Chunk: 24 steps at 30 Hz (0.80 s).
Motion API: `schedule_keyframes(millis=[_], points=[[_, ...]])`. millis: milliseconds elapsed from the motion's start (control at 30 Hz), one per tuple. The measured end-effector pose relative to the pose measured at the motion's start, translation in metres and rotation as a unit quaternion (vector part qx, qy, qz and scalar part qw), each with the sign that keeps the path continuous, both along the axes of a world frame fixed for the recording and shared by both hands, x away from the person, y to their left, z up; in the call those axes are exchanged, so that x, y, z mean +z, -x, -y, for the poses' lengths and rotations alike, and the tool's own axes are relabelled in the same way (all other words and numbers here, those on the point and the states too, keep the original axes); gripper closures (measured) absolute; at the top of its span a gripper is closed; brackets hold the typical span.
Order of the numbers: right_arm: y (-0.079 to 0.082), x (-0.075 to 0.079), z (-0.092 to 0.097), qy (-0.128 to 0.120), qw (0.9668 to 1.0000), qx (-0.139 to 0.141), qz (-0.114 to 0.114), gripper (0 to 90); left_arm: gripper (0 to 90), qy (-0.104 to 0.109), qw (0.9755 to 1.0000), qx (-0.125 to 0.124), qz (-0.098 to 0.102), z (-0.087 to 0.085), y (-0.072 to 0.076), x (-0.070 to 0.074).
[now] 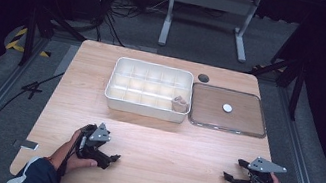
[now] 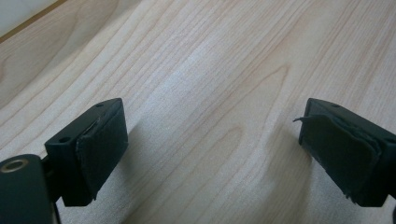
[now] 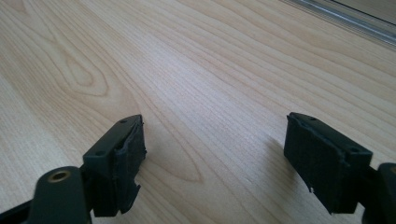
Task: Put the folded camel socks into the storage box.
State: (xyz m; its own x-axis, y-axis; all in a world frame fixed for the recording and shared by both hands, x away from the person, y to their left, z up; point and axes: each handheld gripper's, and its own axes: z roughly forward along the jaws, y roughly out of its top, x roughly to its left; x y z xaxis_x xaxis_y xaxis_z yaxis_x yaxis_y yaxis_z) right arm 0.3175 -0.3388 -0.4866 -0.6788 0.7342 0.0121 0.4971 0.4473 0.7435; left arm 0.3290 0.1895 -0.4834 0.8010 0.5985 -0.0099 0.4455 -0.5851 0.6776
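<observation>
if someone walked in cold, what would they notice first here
Probably the white compartment tray at the far middle of the wooden table, with one small brownish item in its near right cell. Right beside it lies a clear flat lid with a small white disc on it. Near the front edge, the left hand-held gripper and right hand-held gripper rest open, holding nothing.

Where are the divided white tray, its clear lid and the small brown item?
divided white tray [image 1: 145,110], high view, front wall.
clear lid [image 1: 208,109], high view, bare panel left of its white disc.
small brown item [image 1: 180,102], high view, its middle.
</observation>
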Motion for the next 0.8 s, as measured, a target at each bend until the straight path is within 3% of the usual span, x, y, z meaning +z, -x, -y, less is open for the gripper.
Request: schedule_keyframes(millis=[800], points=[[0.0001,0.0000,-0.0002,0.001,1.0000,-0.002,0.000,20.9,7.6,-0.001,1.0000,-0.005,0.000,0.0004,-0.0009,-0.0001]])
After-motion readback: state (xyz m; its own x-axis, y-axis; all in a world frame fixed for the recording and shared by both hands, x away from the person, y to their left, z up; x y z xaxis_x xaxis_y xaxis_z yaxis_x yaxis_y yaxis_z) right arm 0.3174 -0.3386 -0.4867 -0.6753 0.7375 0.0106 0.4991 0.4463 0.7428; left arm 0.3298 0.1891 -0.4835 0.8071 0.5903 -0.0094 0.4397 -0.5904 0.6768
